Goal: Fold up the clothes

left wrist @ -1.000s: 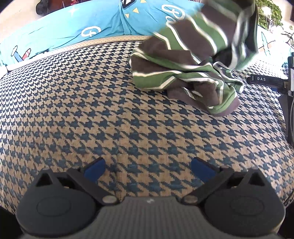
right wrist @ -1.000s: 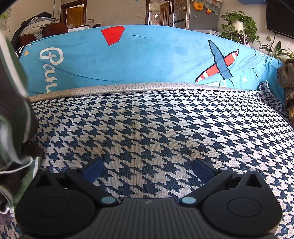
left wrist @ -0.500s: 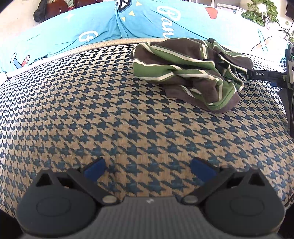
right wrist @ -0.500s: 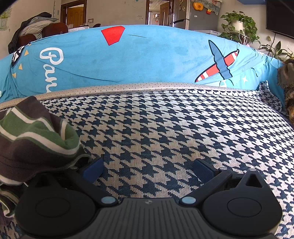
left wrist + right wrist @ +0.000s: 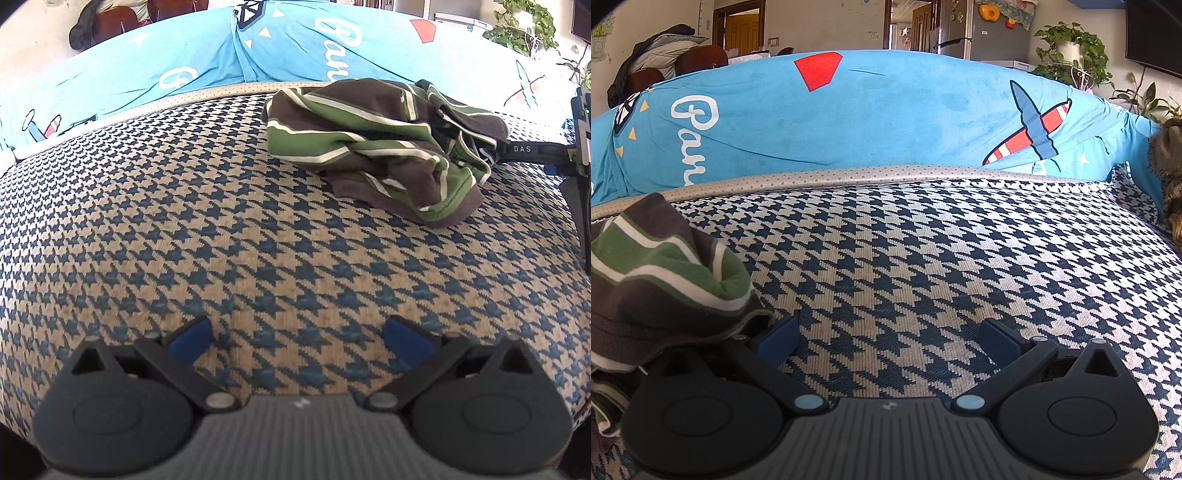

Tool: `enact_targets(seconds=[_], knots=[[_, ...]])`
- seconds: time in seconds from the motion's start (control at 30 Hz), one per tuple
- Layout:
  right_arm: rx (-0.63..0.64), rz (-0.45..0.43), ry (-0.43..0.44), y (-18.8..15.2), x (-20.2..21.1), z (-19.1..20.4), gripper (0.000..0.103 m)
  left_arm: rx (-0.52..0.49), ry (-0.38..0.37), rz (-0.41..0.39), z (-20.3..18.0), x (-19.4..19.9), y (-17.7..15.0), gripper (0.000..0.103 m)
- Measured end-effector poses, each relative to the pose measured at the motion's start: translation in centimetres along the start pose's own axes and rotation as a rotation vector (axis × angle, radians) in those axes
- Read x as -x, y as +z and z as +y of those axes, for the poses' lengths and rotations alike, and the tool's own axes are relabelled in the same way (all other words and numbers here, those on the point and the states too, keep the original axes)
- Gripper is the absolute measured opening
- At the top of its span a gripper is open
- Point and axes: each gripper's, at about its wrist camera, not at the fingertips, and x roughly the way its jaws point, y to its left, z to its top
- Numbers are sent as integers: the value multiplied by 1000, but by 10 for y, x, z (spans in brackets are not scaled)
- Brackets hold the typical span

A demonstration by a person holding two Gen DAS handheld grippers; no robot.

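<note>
The striped garment (image 5: 373, 144) lay crumpled ahead-right of the left gripper (image 5: 297, 338) — beside the right gripper (image 5: 886, 338). Both sets of tongs were spread, gripping nothing.

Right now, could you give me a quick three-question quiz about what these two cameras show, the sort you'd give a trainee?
1. True or false: the striped shirt lies neatly folded on the houndstooth cover.
2. Multiple choice: the left gripper has its jaws a) shut on cloth, b) open and holding nothing, c) out of view.
3. Fill in: in the right wrist view, the shirt drapes against the right gripper on its ____ side.

Key: 1 false, it lies crumpled; 2 b; 3 left.
</note>
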Motion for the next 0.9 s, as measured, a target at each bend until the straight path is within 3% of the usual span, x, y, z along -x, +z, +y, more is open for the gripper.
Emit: enact_targets(seconds=[0.07,0.33,0.9], knots=[[0,0,0,0,0,0,103,-3,1,-3,-14,3,-5,103],[0,-2,0,-1,0,0,103,5,6,-1,-2,6,1,103],[-3,10,-12,-2,2,1,103,4,19,-22,-12,-23,8,103]])
